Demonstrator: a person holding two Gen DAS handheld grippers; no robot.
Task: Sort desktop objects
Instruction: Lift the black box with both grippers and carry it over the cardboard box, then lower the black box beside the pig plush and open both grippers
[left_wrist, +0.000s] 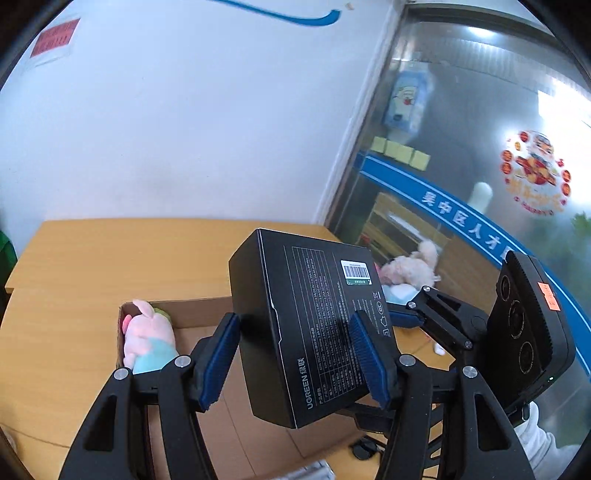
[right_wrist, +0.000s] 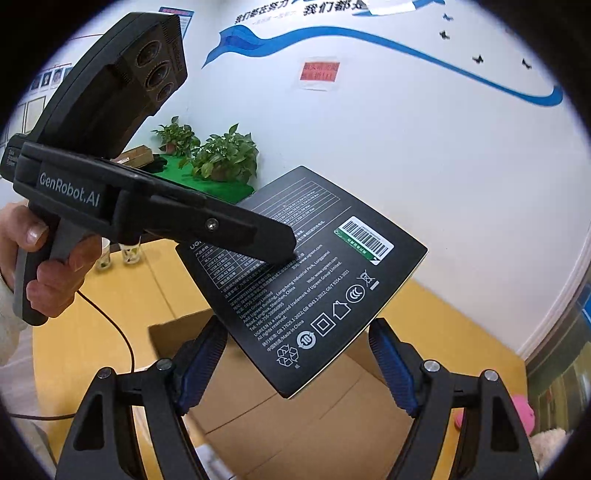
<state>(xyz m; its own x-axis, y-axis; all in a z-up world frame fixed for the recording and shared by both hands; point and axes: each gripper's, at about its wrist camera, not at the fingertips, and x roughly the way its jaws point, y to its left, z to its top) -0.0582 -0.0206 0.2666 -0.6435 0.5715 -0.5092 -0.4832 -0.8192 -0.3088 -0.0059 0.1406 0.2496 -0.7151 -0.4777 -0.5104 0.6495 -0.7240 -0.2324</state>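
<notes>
Black box (left_wrist: 314, 325) clamped btwn left tongs (left_wrist: 295, 362), above carton (left_wrist: 207, 314)

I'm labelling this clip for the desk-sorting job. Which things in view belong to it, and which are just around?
Job:
black box, held in the left gripper
right gripper, open beside the box
cardboard box
pink plush inside it
white plush on the desk

Just around:
potted plants
yellow notes
red notice
cable

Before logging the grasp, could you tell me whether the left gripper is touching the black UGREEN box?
Touching. The left wrist view shows the left gripper with both blue pads pressed against opposite sides of the black UGREEN box, lifted above the cardboard box.
</notes>
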